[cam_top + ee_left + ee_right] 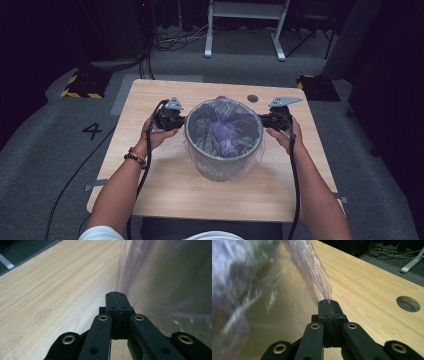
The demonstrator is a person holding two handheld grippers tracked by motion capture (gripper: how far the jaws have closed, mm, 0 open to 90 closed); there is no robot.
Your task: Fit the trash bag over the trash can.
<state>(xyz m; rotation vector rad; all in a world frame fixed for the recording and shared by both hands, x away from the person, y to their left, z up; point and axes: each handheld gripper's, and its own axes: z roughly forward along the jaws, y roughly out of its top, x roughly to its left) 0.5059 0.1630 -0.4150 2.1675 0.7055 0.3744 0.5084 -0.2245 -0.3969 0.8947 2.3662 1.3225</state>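
Crinkled translucent bag (220,131); round bin (220,167)

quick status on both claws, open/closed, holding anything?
Left claw: closed on the bag film.
Right claw: closed, pinching the bag film.

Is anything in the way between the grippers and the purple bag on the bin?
No, nothing is. The left hand-held gripper and the right hand-held gripper are both already shut on the purple bag at opposite sides of the bin.
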